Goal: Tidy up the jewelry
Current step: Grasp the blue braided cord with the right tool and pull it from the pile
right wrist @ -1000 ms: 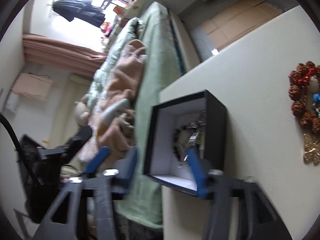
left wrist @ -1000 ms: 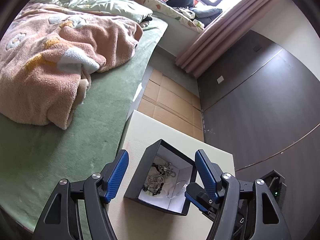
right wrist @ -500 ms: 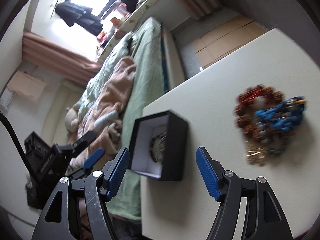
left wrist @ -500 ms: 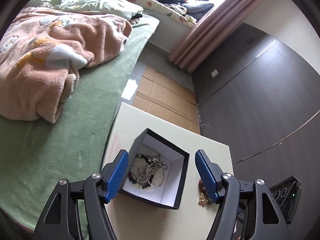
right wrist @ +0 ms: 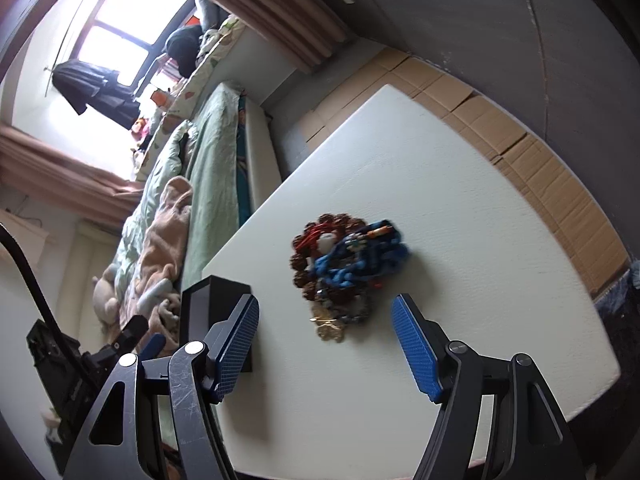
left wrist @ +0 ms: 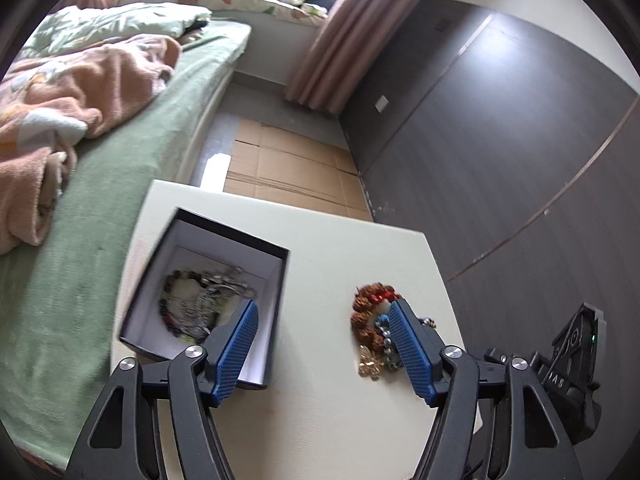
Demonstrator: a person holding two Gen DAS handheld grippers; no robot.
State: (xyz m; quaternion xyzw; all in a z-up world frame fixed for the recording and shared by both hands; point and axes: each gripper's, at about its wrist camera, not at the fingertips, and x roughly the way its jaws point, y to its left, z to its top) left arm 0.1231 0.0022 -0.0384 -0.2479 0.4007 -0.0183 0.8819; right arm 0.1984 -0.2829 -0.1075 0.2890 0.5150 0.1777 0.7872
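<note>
Both tongs hovered above the surface (right wrist: 480,208) with jaws spread wide and empty: left tongs (left wrist: 322,344), right tongs (right wrist: 326,344).

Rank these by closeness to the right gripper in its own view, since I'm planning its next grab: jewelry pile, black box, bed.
1. jewelry pile, just ahead of the open right gripper.
2. black box, beside the left finger; too close to call against the pile.
3. bed, beyond the table edge.

A green bed (left wrist: 104,200) with a peach blanket (left wrist: 60,92) stands beside flattened cardboard (left wrist: 288,172) and pink curtains (left wrist: 340,36).
</note>
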